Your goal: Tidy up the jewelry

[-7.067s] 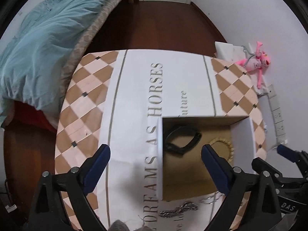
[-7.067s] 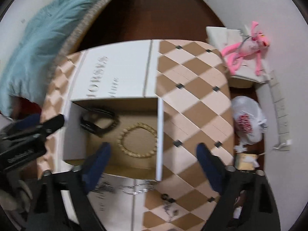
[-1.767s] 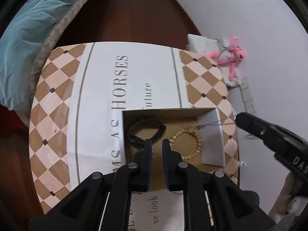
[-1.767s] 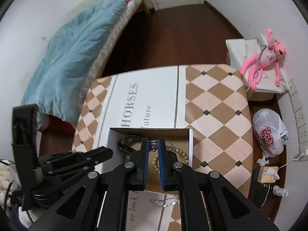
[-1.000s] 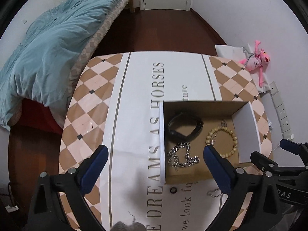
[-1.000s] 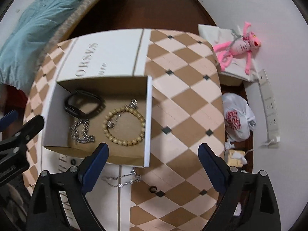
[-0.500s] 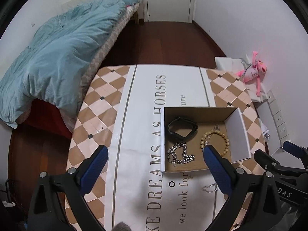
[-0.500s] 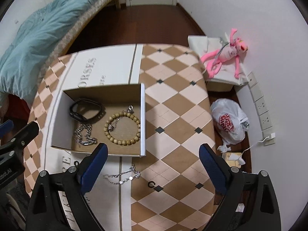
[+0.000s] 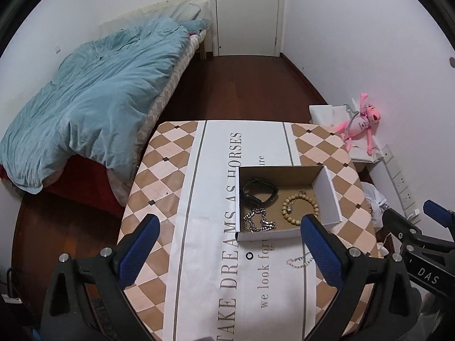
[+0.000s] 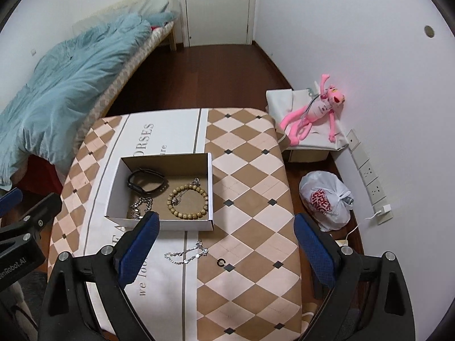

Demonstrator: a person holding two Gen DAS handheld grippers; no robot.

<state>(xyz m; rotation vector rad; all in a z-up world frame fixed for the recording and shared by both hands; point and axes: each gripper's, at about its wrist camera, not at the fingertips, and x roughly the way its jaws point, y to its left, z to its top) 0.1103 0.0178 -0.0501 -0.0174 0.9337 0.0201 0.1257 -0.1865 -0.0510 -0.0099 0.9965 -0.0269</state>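
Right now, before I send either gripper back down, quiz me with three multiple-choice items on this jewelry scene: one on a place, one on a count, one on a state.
1. Where does the thin silver chain lie?
A. in the box
B. on the tablecloth in front of the box
C. on the bed

2. How many small rings lie on the tablecloth?
A. none
B. two
C. four

3. How are the grippers?
A. both open
B. both shut
C. one shut on a bracelet

Answers: 1 B, it lies outside the box. 2 B, a dark ring and an open ring. 3 A, left gripper and right gripper spread wide, empty.
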